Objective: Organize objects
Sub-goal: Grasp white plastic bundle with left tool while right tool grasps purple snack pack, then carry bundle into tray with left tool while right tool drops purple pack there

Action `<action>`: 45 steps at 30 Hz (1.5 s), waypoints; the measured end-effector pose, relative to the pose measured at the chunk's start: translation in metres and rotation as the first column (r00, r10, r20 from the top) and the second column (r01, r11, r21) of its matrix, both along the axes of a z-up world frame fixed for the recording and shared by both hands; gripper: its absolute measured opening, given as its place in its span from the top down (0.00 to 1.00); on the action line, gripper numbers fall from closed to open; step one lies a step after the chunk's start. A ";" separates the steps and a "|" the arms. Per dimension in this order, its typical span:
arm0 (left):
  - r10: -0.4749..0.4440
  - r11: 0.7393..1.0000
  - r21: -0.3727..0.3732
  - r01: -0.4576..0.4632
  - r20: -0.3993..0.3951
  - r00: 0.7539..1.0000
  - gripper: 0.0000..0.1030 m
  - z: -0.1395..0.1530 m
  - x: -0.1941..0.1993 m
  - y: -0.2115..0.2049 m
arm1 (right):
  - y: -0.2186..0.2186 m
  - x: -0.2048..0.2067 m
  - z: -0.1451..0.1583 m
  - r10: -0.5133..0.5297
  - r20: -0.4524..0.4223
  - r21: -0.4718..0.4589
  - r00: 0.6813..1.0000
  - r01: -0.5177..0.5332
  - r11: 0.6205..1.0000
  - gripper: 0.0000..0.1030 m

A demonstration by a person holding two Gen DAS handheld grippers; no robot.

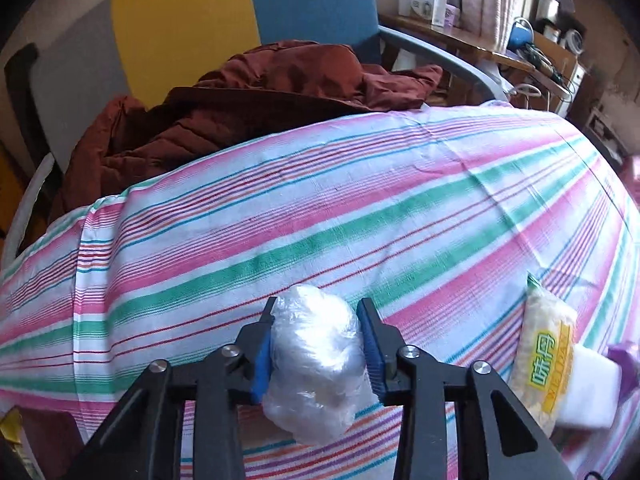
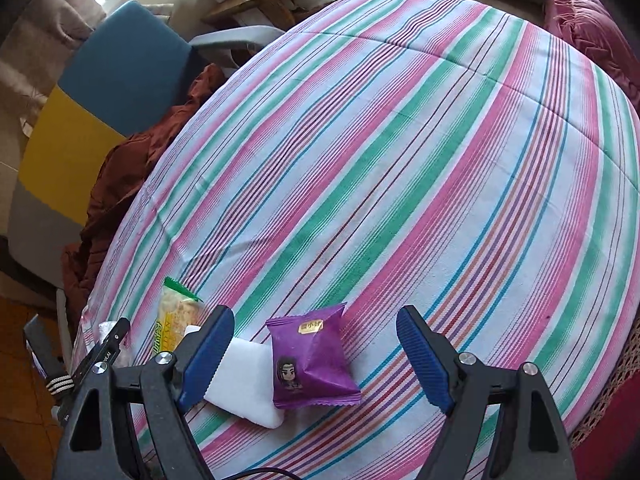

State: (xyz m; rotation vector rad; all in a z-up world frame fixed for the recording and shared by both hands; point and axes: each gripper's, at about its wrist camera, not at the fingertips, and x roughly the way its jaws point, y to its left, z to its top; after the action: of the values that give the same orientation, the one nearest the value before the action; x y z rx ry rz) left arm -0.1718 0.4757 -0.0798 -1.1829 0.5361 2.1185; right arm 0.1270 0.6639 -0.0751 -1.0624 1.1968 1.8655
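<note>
A striped bed (image 2: 400, 160) fills the room beside a colour-block chair (image 1: 240, 12); left tongs (image 1: 318, 312) grasp a plastic-wrapped bundle (image 1: 316, 360), right tongs (image 2: 316, 326) gape over a purple packet (image 2: 310, 360).

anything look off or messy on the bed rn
Nothing spilled or damaged. The purple snack packet overlaps the white block, and the brown jacket lies crumpled at the bed's edge.

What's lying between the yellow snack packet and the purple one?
A white block lies between the yellow snack packet and the purple packet, clearest in the right wrist view.
</note>
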 end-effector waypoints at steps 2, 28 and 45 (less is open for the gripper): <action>0.000 1.000 -0.001 0.000 0.007 1.000 0.63 0.000 0.001 -0.003 | -0.001 -0.002 -0.002 0.012 0.004 -0.015 1.000 -0.012 1.000 0.18; 0.056 0.998 0.025 -0.057 0.036 0.998 0.64 0.003 0.112 -0.080 | -0.022 -0.019 0.015 0.129 0.048 0.144 0.990 -0.135 0.980 0.63; 0.049 0.985 0.169 -0.043 -0.032 0.998 0.64 -0.002 0.148 -0.113 | -0.087 -0.063 0.041 0.465 0.040 0.351 0.885 -0.448 0.822 0.63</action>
State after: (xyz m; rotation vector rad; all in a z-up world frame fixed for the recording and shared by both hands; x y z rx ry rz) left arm -0.0233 0.3626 -0.0820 -1.0734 0.3411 2.1804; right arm 0.0639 0.5774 -0.0336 -1.1725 0.6150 2.3731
